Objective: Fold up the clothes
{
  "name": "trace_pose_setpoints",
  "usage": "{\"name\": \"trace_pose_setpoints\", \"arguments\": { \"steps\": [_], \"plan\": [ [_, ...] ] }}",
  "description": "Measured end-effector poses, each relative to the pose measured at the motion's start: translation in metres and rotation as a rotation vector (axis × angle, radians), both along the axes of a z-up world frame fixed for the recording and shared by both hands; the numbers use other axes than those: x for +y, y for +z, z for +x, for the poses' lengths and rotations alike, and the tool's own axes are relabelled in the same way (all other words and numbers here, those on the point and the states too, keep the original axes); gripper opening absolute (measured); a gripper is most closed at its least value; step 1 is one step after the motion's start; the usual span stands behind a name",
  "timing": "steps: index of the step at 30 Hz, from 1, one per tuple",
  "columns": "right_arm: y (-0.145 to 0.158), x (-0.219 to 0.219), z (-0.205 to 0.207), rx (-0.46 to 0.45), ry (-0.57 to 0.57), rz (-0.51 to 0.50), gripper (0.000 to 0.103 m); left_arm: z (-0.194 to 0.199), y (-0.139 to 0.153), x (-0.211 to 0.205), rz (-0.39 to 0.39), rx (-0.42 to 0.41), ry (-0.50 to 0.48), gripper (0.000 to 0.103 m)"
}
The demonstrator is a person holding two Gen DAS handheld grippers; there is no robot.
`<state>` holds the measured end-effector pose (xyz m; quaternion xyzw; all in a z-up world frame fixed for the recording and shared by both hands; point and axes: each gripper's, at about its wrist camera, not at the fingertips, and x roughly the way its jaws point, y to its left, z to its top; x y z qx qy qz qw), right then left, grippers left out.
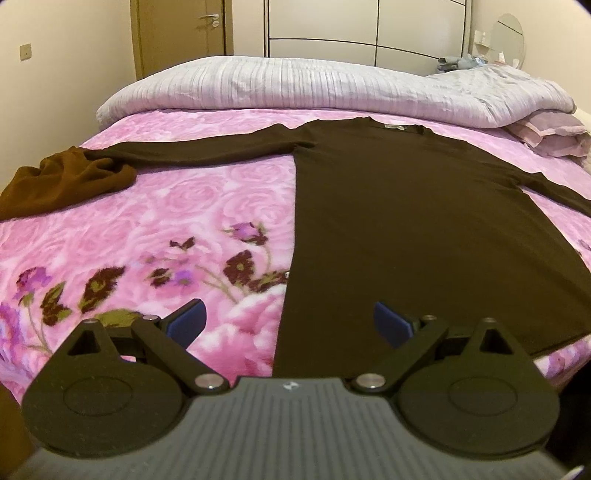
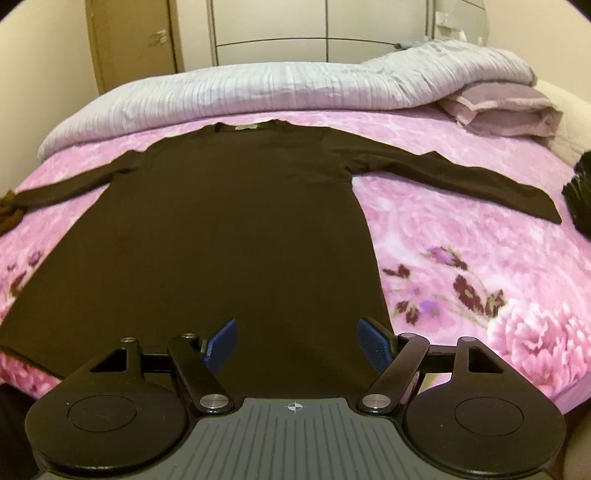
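There is one dark brown long-sleeved garment spread flat on the bed, with two sleeves stretched out to the sides. One crumpled rust-brown garment lies at the left. One black item shows at the right edge; what it is I cannot tell. There is one pink floral blanket, one pale ribbed quilt and one stack of folded lilac bedding. One door and one round mirror stand behind. Two grippers, the left gripper and the right gripper, each have two blue pads
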<state>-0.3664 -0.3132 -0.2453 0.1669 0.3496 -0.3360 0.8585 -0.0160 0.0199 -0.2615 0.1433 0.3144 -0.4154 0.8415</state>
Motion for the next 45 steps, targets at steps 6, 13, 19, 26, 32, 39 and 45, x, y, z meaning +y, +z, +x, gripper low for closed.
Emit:
{"name": "trace_pose_setpoints", "arguments": {
  "steps": [6, 13, 19, 26, 32, 39, 45],
  "plan": [
    [0.0, 0.004, 0.02, -0.007, 0.065, 0.001, 0.076, 0.013, 0.006, 0.002, -0.019, -0.006, 0.004, 0.095],
    [0.004, 0.017, 0.072, -0.014, 0.222, -0.05, 0.076, 0.076, 0.026, 0.006, -0.017, -0.169, 0.032, 0.095],
    [0.003, 0.035, 0.139, -0.016, 0.393, -0.102, 0.076, 0.182, 0.033, 0.009, -0.065, -0.136, 0.147, 0.093],
    [-0.017, 0.045, 0.24, 0.013, 0.525, -0.255, 0.076, 0.329, 0.034, -0.008, -0.139, -0.032, 0.282, 0.067],
    [-0.039, 0.019, 0.327, 0.027, 0.571, -0.229, 0.076, 0.43, 0.01, -0.017, -0.209, 0.221, 0.383, 0.059],
    [-0.048, -0.001, 0.412, 0.027, 0.637, -0.27, 0.076, 0.487, -0.014, -0.016, -0.283, 0.39, 0.458, 0.05],
    [-0.05, -0.007, 0.432, -0.001, 0.634, -0.253, 0.076, 0.494, -0.025, -0.012, -0.268, 0.422, 0.495, 0.025]
  ]
}}
